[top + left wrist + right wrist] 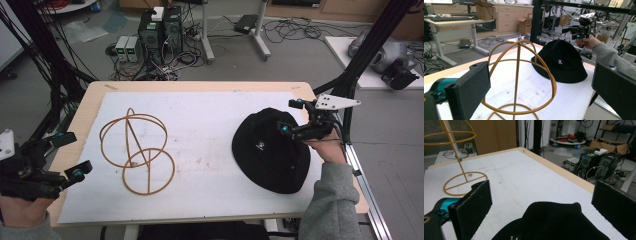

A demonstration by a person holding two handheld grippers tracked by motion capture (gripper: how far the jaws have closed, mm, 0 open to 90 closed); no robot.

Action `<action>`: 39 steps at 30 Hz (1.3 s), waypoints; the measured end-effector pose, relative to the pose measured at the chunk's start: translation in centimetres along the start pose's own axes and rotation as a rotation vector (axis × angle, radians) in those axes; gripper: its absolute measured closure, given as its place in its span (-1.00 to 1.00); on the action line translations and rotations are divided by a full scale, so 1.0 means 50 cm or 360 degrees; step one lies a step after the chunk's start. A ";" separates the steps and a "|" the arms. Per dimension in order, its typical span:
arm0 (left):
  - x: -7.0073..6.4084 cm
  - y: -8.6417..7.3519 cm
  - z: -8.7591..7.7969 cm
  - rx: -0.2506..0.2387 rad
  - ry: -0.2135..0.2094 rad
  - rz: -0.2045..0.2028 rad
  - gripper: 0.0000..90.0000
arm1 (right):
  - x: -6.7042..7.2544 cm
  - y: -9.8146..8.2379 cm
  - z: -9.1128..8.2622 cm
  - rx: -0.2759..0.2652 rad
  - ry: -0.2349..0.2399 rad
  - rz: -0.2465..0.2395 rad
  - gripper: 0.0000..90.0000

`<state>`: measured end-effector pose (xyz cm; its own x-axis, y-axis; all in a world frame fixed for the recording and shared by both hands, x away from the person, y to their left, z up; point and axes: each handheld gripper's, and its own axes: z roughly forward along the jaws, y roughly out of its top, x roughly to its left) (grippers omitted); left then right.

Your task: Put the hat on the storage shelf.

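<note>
Right tool [295, 116] jaws spread above black hat [270, 150] at table's [200, 86] right; left tool [70, 156] also agape, beside wire stand [136, 150]. We risk pinching only loose crown, hat sagging free

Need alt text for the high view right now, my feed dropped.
A black bucket hat lies on a white mat, with the open right gripper at its far right edge. A gold wire hat stand stands left of it, and the open left gripper hovers at the table's left edge.
</note>
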<state>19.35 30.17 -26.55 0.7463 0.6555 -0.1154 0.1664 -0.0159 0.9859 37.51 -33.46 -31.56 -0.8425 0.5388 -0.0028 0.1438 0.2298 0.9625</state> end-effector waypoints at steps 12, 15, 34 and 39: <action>0.006 0.000 0.009 0.0002 -0.0017 -0.0004 -0.95 | -0.011 -0.036 0.023 0.0097 -0.0025 0.0063 -0.95; 0.007 -0.001 0.013 0.0008 -0.0020 -0.0006 -0.95 | -0.015 -0.045 0.034 0.0158 -0.0052 0.0063 -0.95; 0.011 -0.003 0.013 0.0003 -0.0011 -0.0015 -0.95 | -0.025 -0.068 0.032 0.0149 -0.0112 0.0081 -0.65; 0.011 -0.003 0.012 0.0000 -0.0011 -0.0019 -0.95 | -0.023 -0.068 0.030 0.0170 -0.0123 0.0055 -0.38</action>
<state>20.13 30.10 -26.83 0.7486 0.6504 -0.1283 0.1757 -0.0081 0.9844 38.76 -33.67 -35.26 -0.7939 0.6080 0.0052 0.2301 0.2925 0.9282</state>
